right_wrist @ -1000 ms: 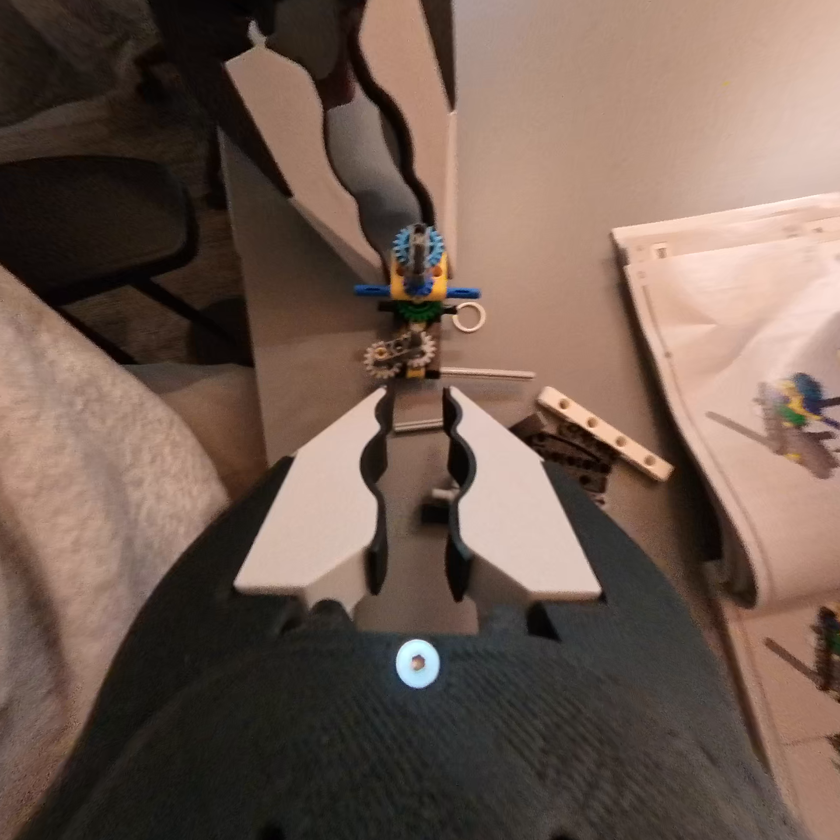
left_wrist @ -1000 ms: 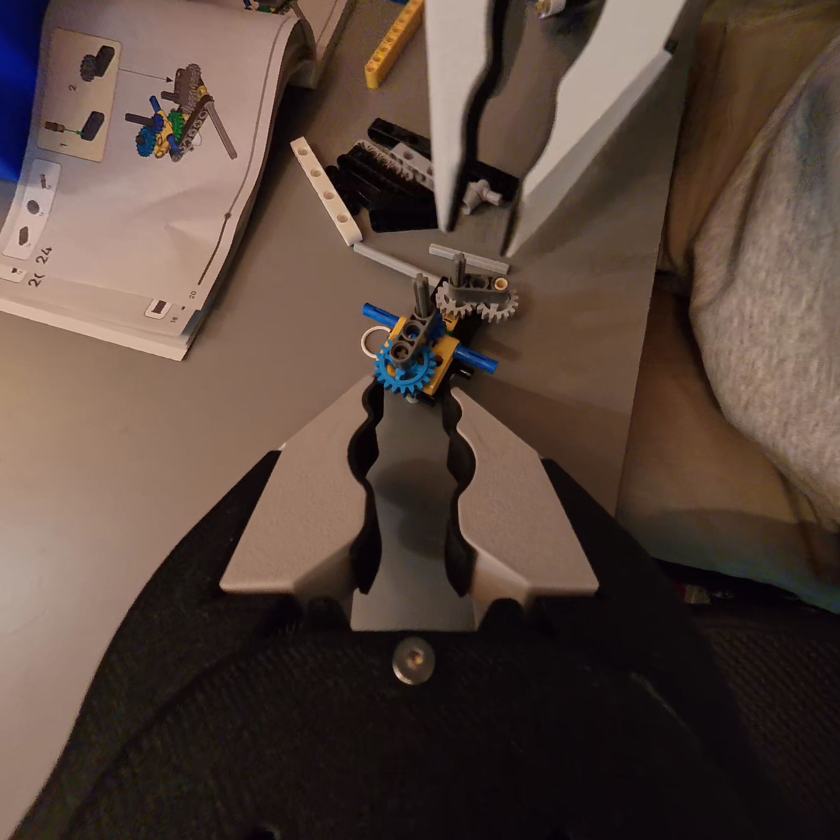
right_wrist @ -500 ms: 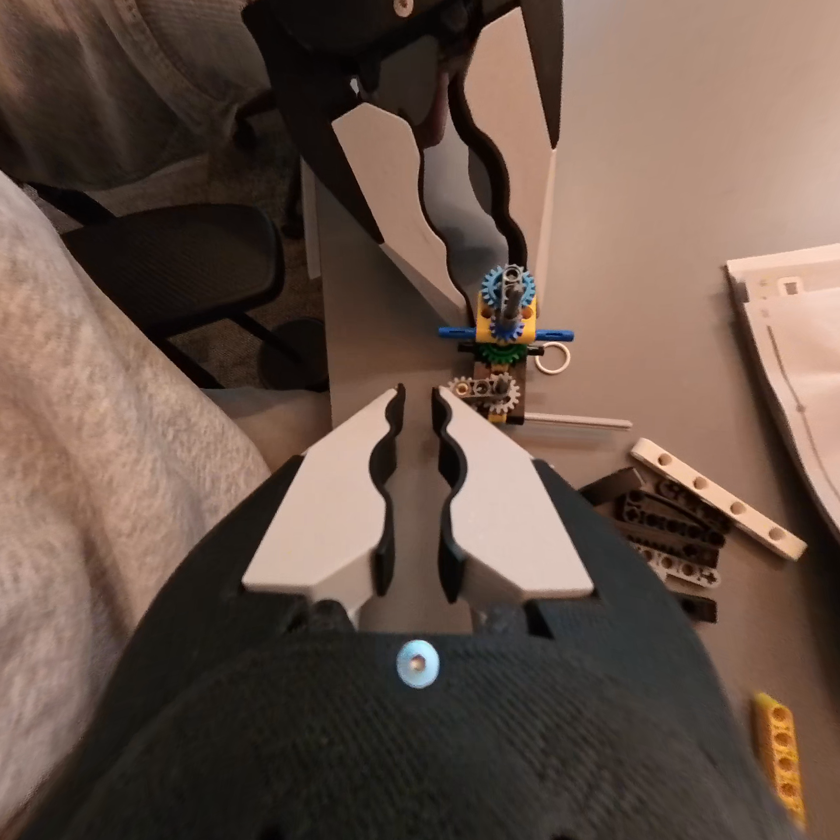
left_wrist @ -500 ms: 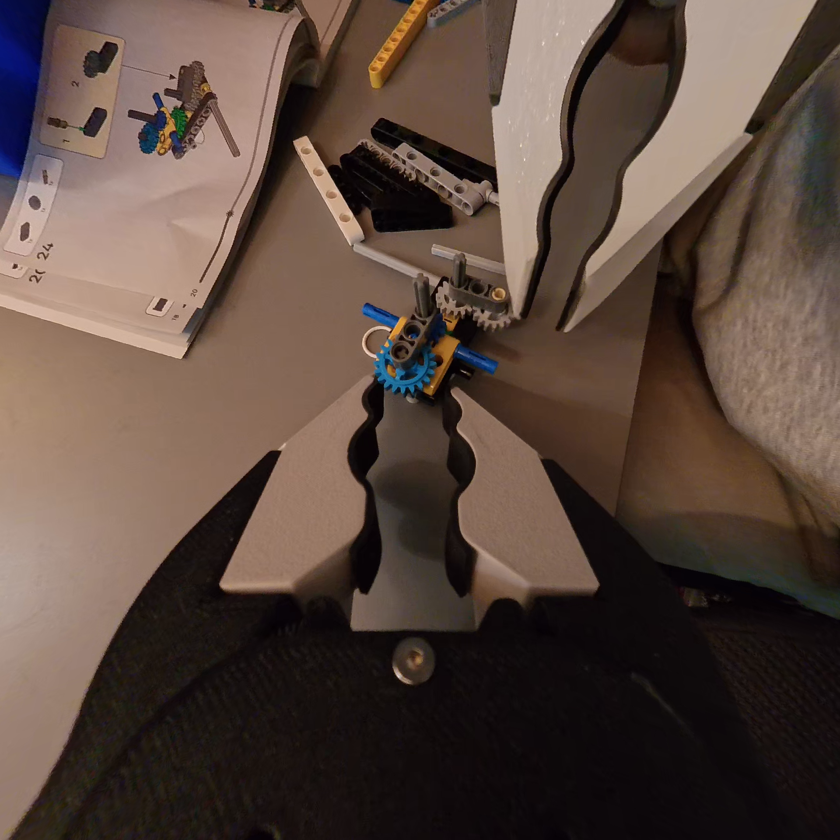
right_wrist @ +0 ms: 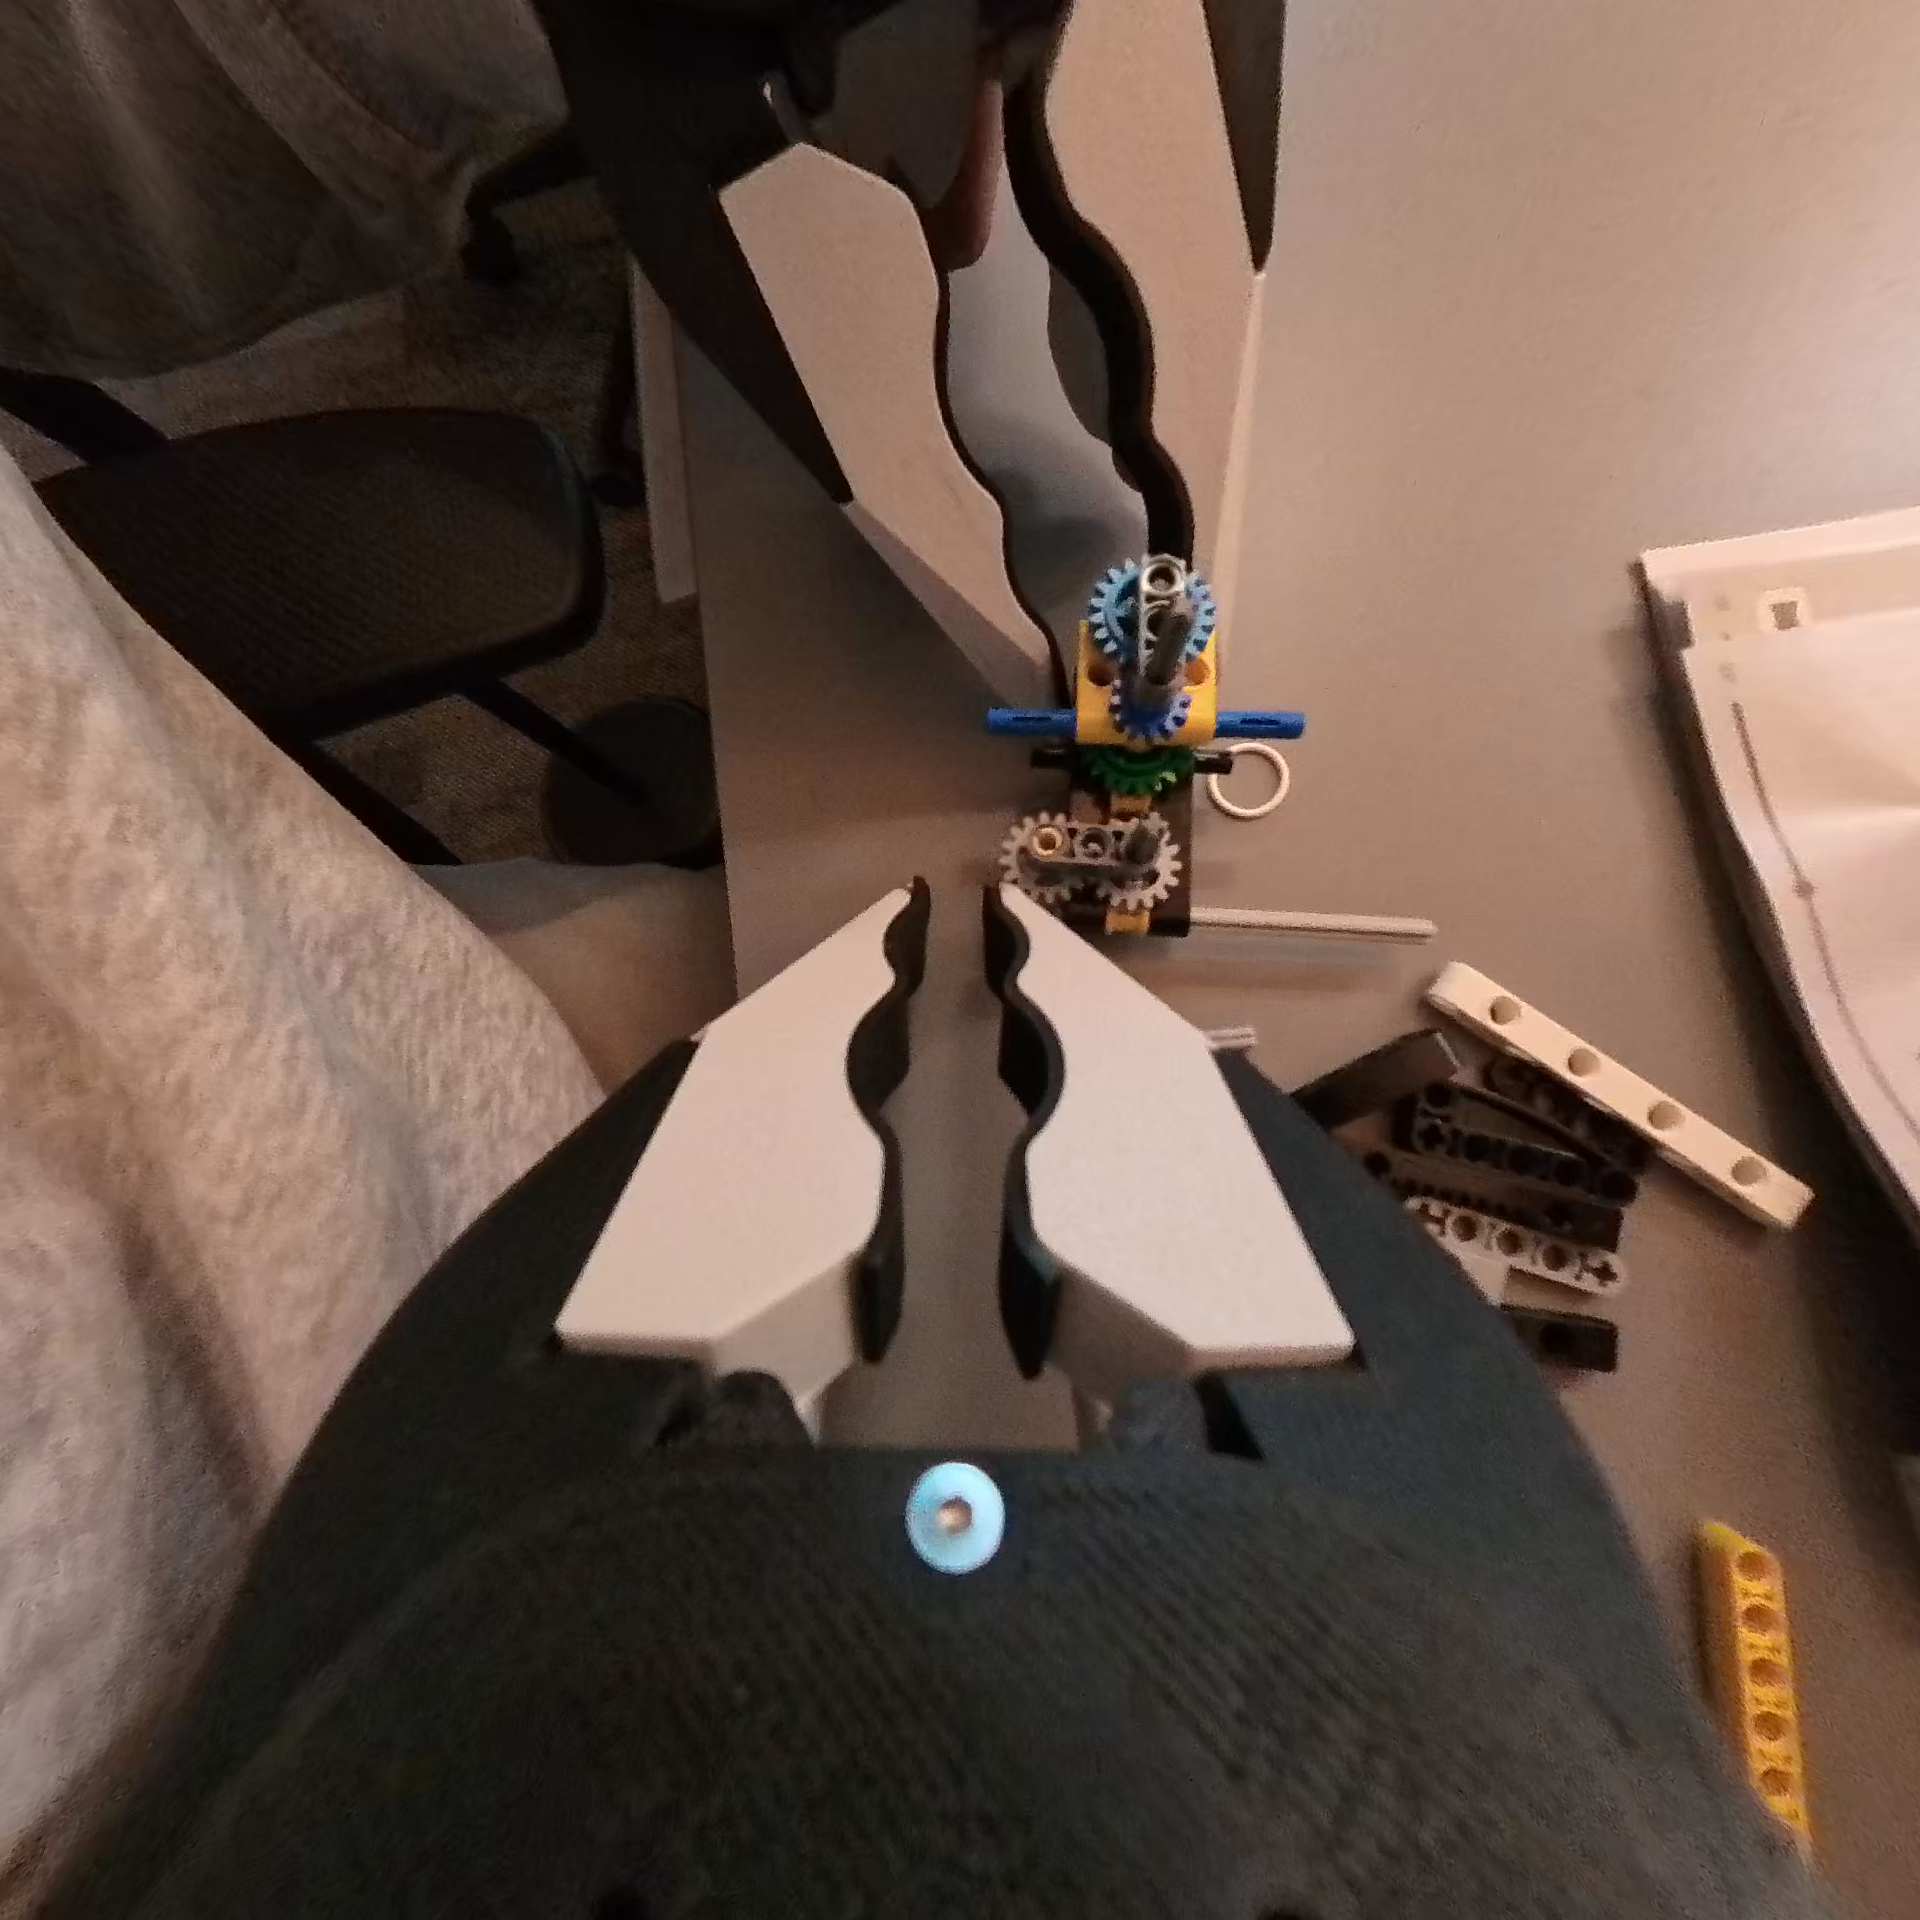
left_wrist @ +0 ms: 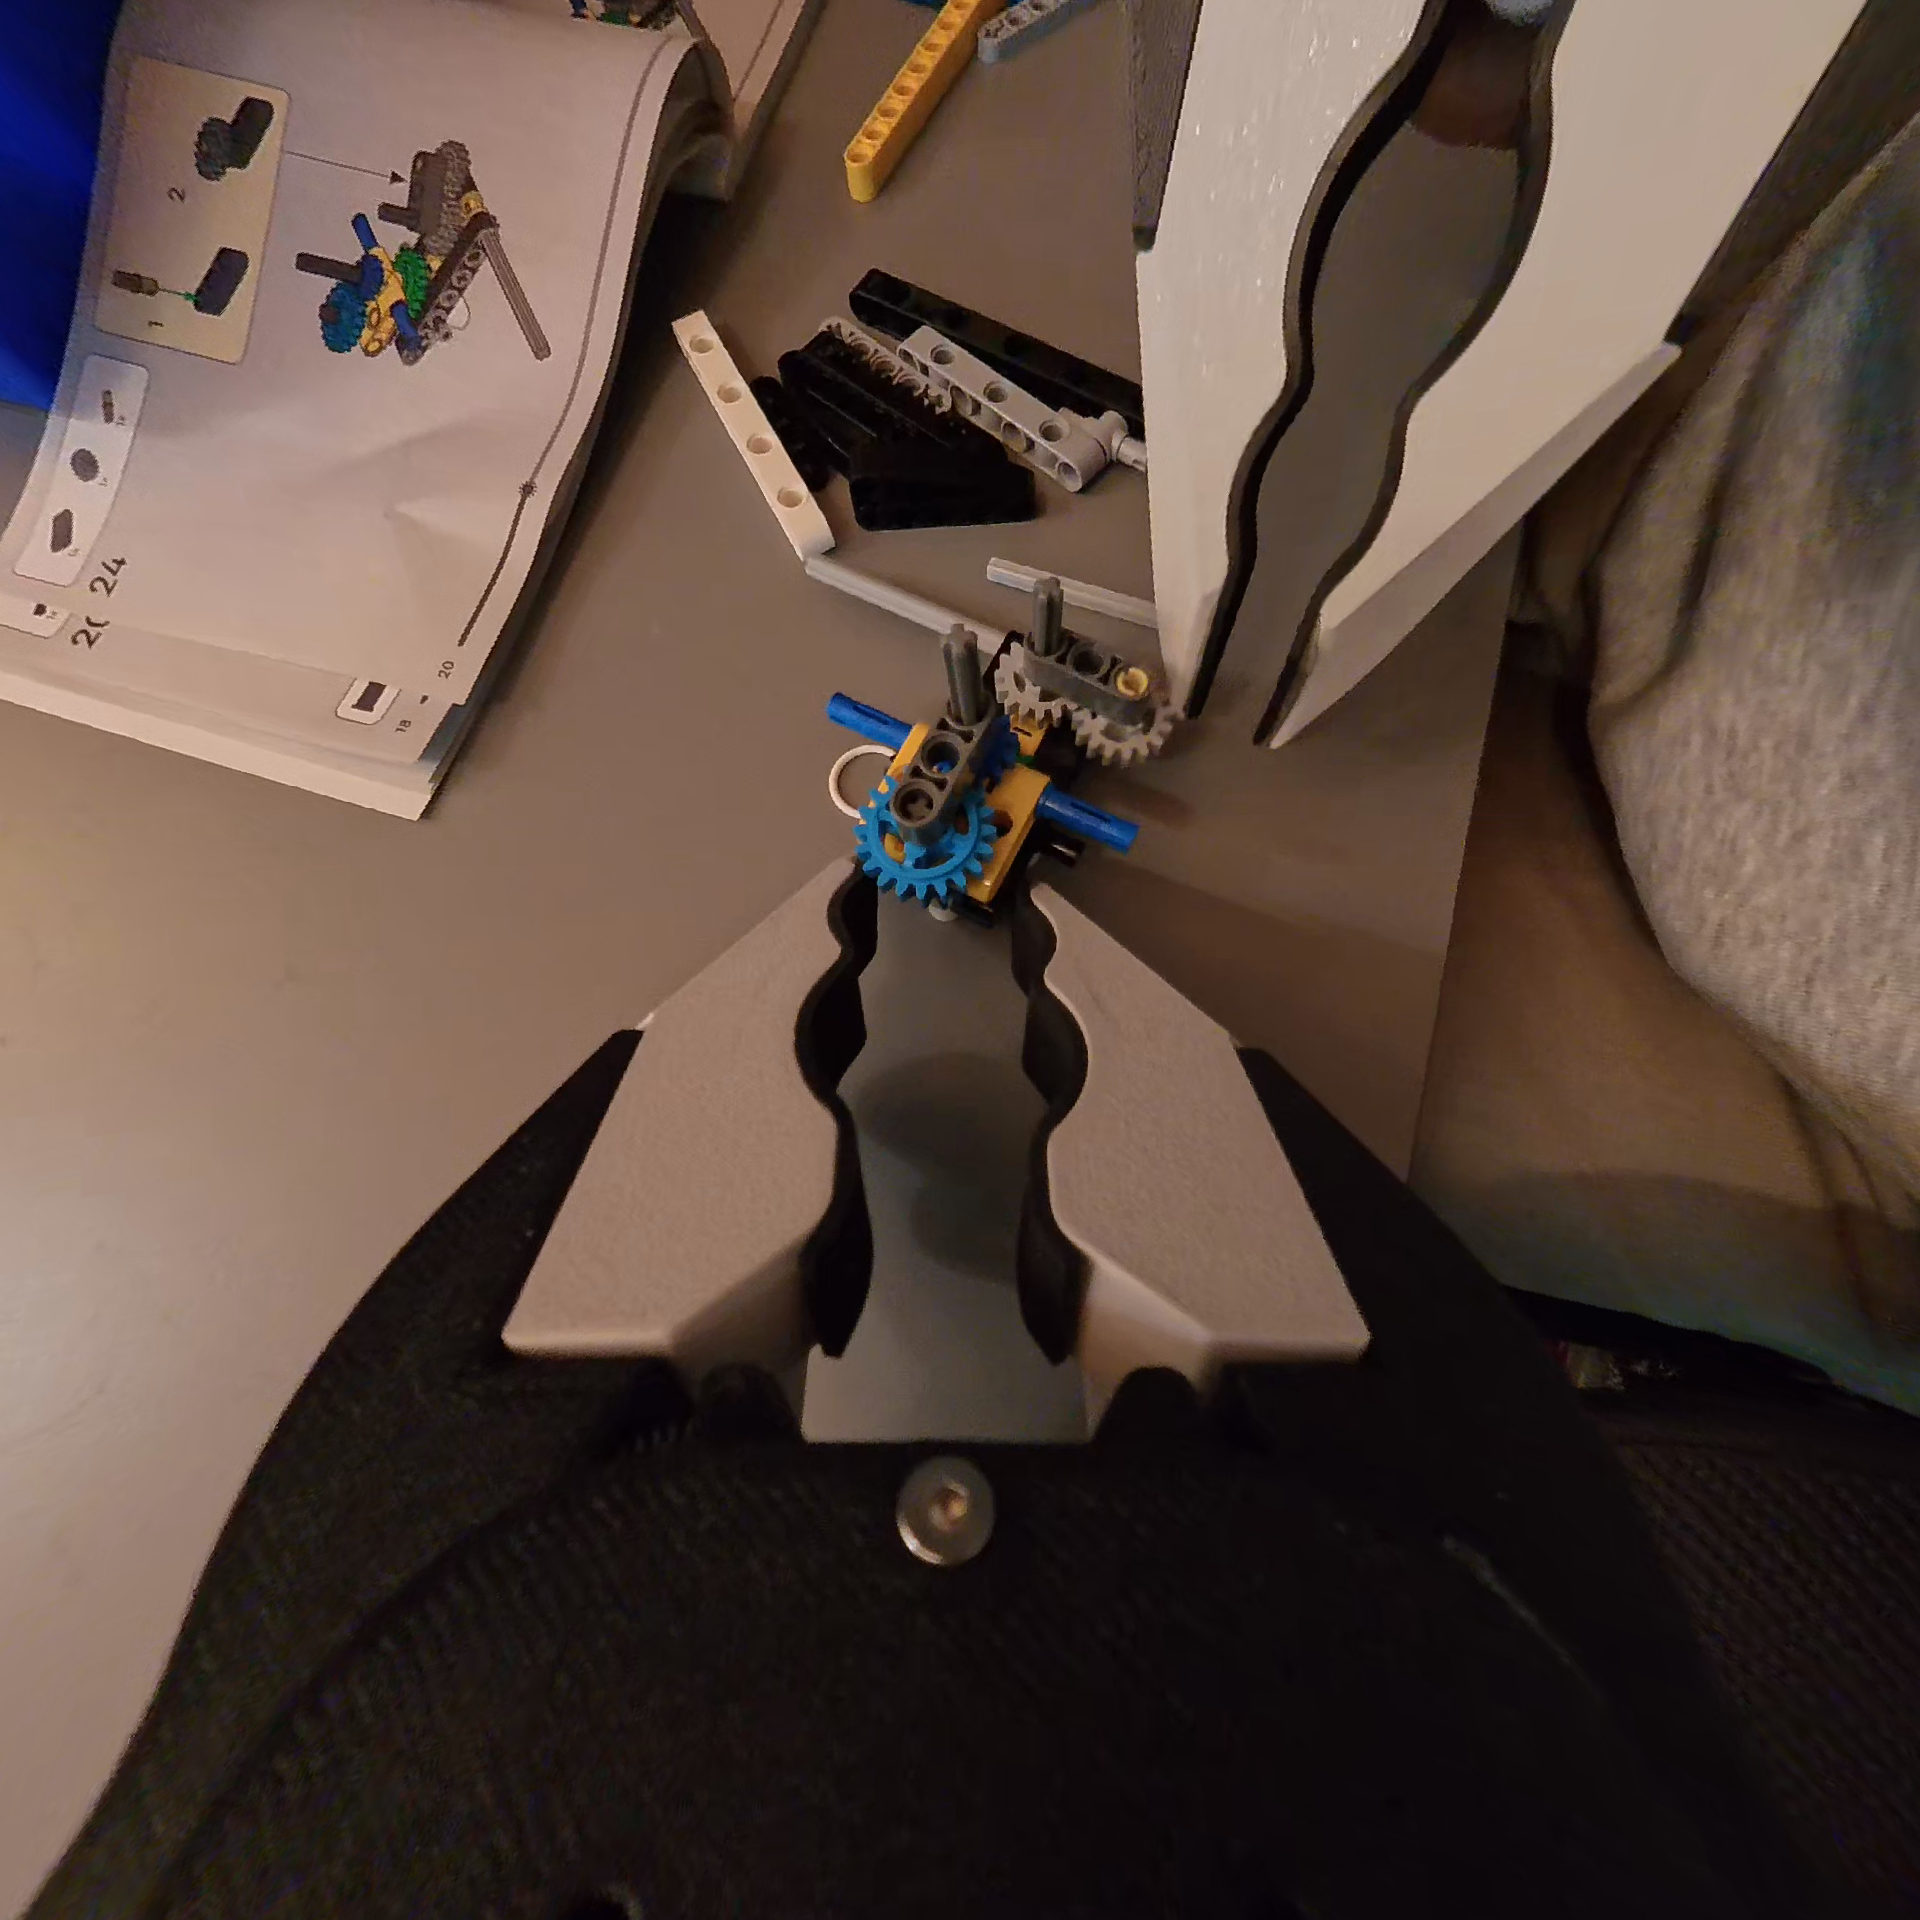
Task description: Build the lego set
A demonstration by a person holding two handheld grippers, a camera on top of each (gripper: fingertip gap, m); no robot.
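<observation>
A small lego assembly (left_wrist: 966,790) of yellow block, blue gear, blue axle and two grey gears (left_wrist: 1081,707) stands on the grey table. My left gripper (left_wrist: 940,888) is shut on its near end, one finger on each side. It also shows in the right wrist view (right_wrist: 1143,707), with the left gripper (right_wrist: 1132,634) reaching in from the top. My right gripper (right_wrist: 956,896) is empty, jaws nearly together with a narrow gap. Its tips sit just beside the grey gears (right_wrist: 1091,862). In the left wrist view the right gripper (left_wrist: 1231,722) comes down from the top right.
An open instruction booklet (left_wrist: 312,416) lies at the left. A pile of black beams (left_wrist: 914,457), a white beam (left_wrist: 753,436), a grey axle (left_wrist: 883,592) and a yellow beam (left_wrist: 904,104) lie behind the assembly. The table edge (left_wrist: 1455,935) is close on the right, with grey clothing (left_wrist: 1766,623) beyond. My hands' fingertips stand some 5 centimetres from each other. Both grippers' tips are roughly 20 centimetres from the yellow beam (left_wrist: 904,104). It turns up in the right wrist view (right_wrist: 1744,1685) as well.
My right gripper has moved from over the black beam pile to beside the grey gears near the table edge, and its jaws have narrowed. The left gripper and the assembly have not moved.
</observation>
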